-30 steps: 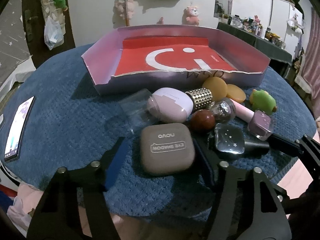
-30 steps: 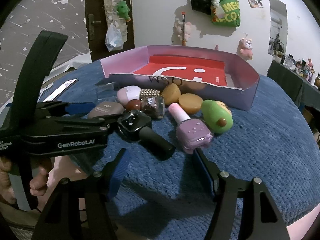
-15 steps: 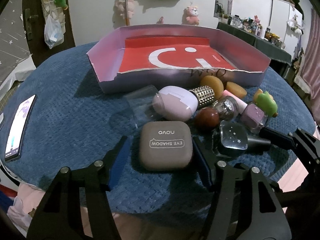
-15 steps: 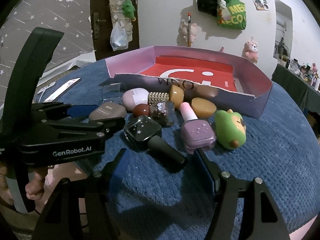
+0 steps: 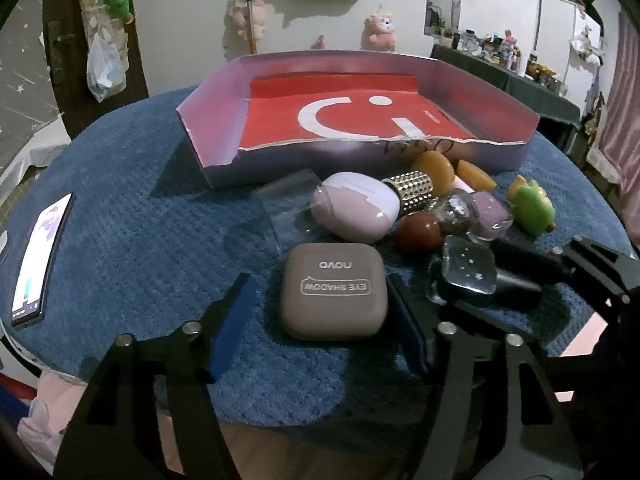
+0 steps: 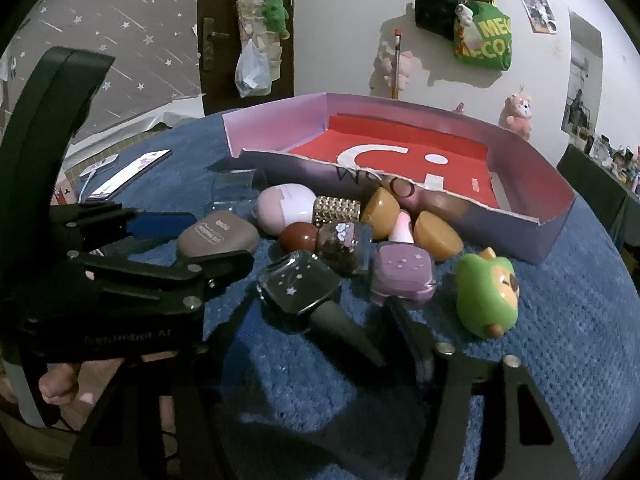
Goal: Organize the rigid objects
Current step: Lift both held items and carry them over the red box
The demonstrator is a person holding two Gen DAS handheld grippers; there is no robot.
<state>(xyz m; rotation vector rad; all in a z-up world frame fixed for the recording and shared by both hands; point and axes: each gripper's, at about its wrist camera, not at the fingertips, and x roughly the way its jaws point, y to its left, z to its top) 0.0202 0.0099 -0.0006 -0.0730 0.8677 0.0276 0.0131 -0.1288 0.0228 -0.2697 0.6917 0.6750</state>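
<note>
A taupe eye shadow case point(image 5: 334, 290) lies on the blue mat, between the open fingers of my left gripper point(image 5: 320, 308); the case also shows in the right wrist view point(image 6: 218, 236). My right gripper point(image 6: 320, 322) is open around a clear star-patterned bottle with a black cap point(image 6: 308, 296). Behind lie a lilac oval case point(image 5: 356, 210), a gold studded cylinder point(image 5: 414, 192), a brown ball point(image 5: 418, 232), a purple polish bottle point(image 6: 402, 276), amber pieces point(image 6: 436, 236) and a green toy point(image 6: 486, 294). The pink box with a red floor point(image 5: 216, 152) stands behind them.
A phone point(image 5: 38, 252) lies at the mat's left edge. A clear plastic cup point(image 5: 288, 200) lies on its side by the lilac case. The mat's near edge point(image 5: 280, 420) drops off just below my left gripper. A cluttered shelf stands at the far right.
Both grippers have moved forward. The left one now straddles the eye shadow case, and the right one has closed in on the star bottle.
</note>
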